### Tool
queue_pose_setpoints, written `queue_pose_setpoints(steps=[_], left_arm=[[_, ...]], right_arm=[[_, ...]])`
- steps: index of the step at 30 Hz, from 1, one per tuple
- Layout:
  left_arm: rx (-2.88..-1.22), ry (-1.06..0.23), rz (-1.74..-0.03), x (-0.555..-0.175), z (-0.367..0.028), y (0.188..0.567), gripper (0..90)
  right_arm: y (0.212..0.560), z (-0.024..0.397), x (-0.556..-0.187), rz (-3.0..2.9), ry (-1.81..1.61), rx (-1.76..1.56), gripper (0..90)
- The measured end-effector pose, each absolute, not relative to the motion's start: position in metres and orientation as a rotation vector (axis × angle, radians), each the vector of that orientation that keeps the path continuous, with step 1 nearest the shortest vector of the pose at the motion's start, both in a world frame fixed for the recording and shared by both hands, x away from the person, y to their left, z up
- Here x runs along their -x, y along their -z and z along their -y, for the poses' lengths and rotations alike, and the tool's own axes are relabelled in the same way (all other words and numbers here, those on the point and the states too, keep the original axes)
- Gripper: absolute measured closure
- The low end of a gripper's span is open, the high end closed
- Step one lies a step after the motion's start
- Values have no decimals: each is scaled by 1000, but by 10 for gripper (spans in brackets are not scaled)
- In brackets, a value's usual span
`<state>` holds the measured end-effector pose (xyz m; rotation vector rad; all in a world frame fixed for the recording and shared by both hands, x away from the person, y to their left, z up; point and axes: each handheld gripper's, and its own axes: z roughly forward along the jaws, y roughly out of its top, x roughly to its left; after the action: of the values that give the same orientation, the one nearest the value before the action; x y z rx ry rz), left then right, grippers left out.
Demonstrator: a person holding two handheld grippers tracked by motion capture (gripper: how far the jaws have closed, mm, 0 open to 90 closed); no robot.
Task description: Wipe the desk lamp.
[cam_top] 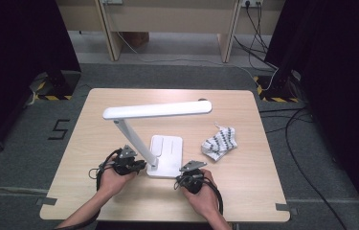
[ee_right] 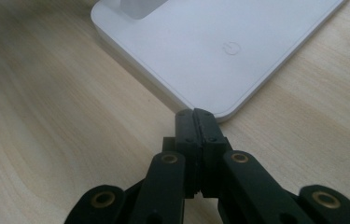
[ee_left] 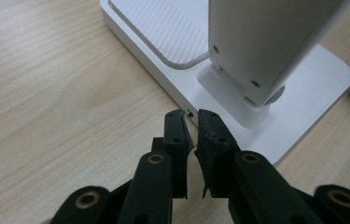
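1. White plastic makes up the desk lamp (cam_top: 160, 143): a flat rectangular base (cam_top: 167, 152) with rounded corners, a slanted arm rising from its near left corner, and a long slim bar head (cam_top: 157, 110) lying level above. It stands near the middle of the worktop (cam_top: 95, 139), towards the near edge.
2. Pale wood-grain laminate covers the worktop, matt and smooth, with fine streaks running across it.
3. In the left gripper view the base shows a ribbed, finely grooved panel (ee_left: 163, 28) and a smooth hinge block with small screw holes where the arm joins.
4. In the right gripper view the base is plain and satin-smooth, with a faint round power symbol (ee_right: 231, 48) pressed into it.
5. Left gripper (ee_left: 190, 122): black, angular jaws drawn almost together with a thin slit between them, nothing held, tips right at the side edge of the base.
6. Right gripper (ee_right: 196, 113): jaws pressed fully together, empty, tips just at the rounded near corner of the base.
7. A soft knitted sock (cam_top: 219, 142), white with dark stripes, lies crumpled to the right of the lamp, apart from it.
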<state>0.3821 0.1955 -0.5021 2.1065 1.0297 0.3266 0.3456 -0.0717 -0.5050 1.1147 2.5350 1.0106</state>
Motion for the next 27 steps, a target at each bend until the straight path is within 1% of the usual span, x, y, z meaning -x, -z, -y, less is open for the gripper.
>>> queue_pose_setpoints(steps=[10, 13, 15, 18, 21, 24, 27], left_arm=[[-2115, -321, -1019, -381, -191, 503, 812], [-2116, -342, -1019, -381, -194, 502, 802], [-2100, -357, -1022, -379, -198, 500, 786], [-2060, -384, -1026, -373, -210, 495, 721], [-2020, -409, -1043, -363, -226, 490, 618], [-1957, -424, -1087, -351, -245, 486, 536], [-1935, -450, -1120, -338, -261, 487, 479]], right_arm=[[505, 73, -346, -2518, -1006, -1117, 887], [504, 74, -345, -2506, -1016, -1113, 843], [502, 78, -344, -2479, -1044, -1110, 791], [496, 88, -341, -2414, -1091, -1124, 707], [494, 102, -338, -2357, -1118, -1124, 623], [494, 114, -335, -2326, -1143, -1117, 574], [494, 125, -329, -2312, -1151, -1101, 553]])
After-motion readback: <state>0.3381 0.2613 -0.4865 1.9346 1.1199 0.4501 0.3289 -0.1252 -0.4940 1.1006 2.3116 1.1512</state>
